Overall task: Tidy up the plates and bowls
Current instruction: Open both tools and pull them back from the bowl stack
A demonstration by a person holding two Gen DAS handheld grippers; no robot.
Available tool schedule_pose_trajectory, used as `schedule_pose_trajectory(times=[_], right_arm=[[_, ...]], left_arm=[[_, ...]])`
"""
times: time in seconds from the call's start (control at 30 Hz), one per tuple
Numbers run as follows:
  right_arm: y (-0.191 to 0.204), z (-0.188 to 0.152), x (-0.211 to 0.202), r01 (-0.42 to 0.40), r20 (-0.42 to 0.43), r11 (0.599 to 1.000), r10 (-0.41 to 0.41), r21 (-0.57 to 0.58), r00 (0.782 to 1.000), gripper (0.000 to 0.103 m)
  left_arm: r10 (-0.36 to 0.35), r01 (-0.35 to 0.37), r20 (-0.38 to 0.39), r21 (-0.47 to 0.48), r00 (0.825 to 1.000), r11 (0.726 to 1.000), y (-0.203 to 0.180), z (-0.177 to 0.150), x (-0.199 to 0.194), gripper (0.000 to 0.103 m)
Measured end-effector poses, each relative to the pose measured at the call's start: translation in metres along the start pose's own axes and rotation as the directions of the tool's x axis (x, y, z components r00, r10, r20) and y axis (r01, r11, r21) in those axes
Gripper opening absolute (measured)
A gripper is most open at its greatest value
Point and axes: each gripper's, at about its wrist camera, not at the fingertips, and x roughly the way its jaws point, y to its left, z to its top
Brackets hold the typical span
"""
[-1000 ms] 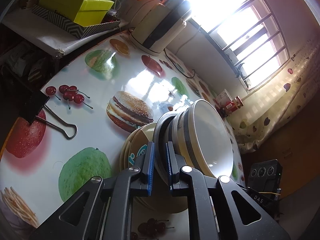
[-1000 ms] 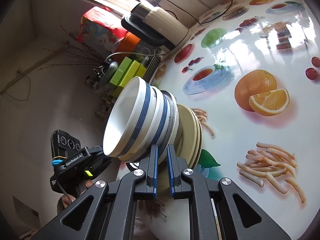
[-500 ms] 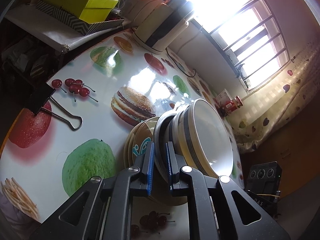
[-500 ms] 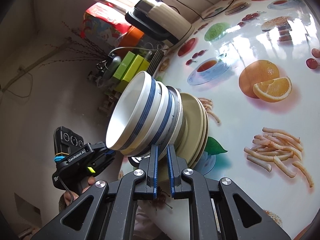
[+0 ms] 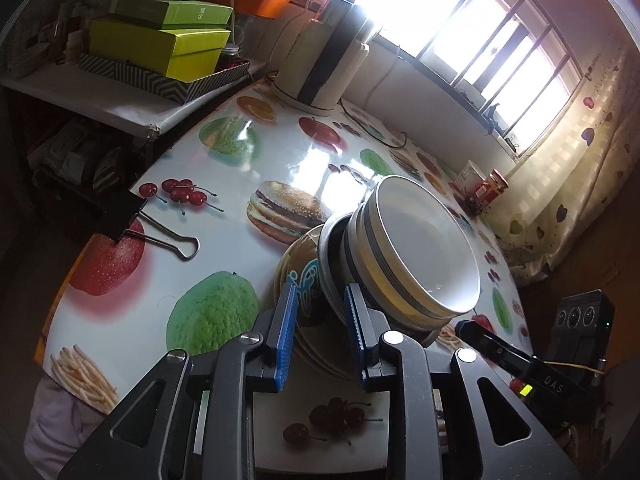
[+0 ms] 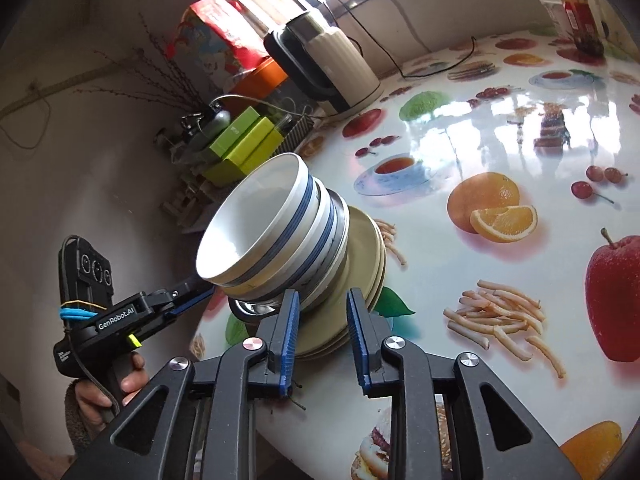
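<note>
Two white bowls with blue bands (image 5: pixel 416 248) (image 6: pixel 264 220) sit nested in a steel bowl (image 6: pixel 340 236) on a stack of beige plates (image 5: pixel 298 280) (image 6: pixel 362 256), which rests on the fruit-print table (image 5: pixel 224 168). My left gripper (image 5: pixel 320 334) is open, its blue pads on either side of the stack's near rim. My right gripper (image 6: pixel 323 336) is open too and straddles the rim from the opposite side. Each wrist view shows the other gripper beside the stack: the left gripper (image 6: pixel 192 294) and the right gripper (image 5: pixel 472 328).
A white kettle (image 5: pixel 320 64) (image 6: pixel 332 64) stands at the table's far edge, with green boxes (image 5: pixel 160 48) on a shelf beside it. A black binder clip (image 5: pixel 132 220) lies on the table. Jars (image 5: pixel 484 192) stand near the window. A person's hand (image 6: pixel 104 392) holds the left gripper.
Both grippers, shut on the stack's rim before, have opened and let go. The stack now stands lower and flatter on the table.
</note>
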Motion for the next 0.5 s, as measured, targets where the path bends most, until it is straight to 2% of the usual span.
schedule_pose_trajectory(times=[0.07,0.13,0.27,0.37,0.5], right_arm=[[0.005,-0.002,-0.005,0.022,0.007,0.999,-0.022,-0.028,1.000,0.034],[0.011,-0.006,-0.008,0.048,0.003,0.997,-0.048,-0.064,0.999,0.037],[0.022,-0.017,-0.008,0.113,-0.018,0.983,-0.117,-0.148,0.993,0.041],[0.032,-0.025,-0.010,0.146,-0.016,0.967,-0.153,-0.207,0.988,0.047],[0.047,-0.035,-0.013,0.217,0.008,0.941,-0.223,-0.260,0.975,0.058]], left_arm=[[0.046,-0.046,0.009,0.032,0.999,0.998,-0.006,-0.006,-0.006,0.029],[0.088,-0.089,0.018,0.059,0.996,0.994,-0.011,-0.013,-0.011,0.040],[0.171,-0.172,0.017,0.100,0.985,0.980,-0.018,-0.028,-0.016,0.042],[0.207,-0.208,0.021,0.109,0.978,0.972,-0.021,-0.040,-0.018,0.043],[0.281,-0.286,0.053,0.173,0.958,0.942,-0.033,-0.054,-0.023,0.051]])
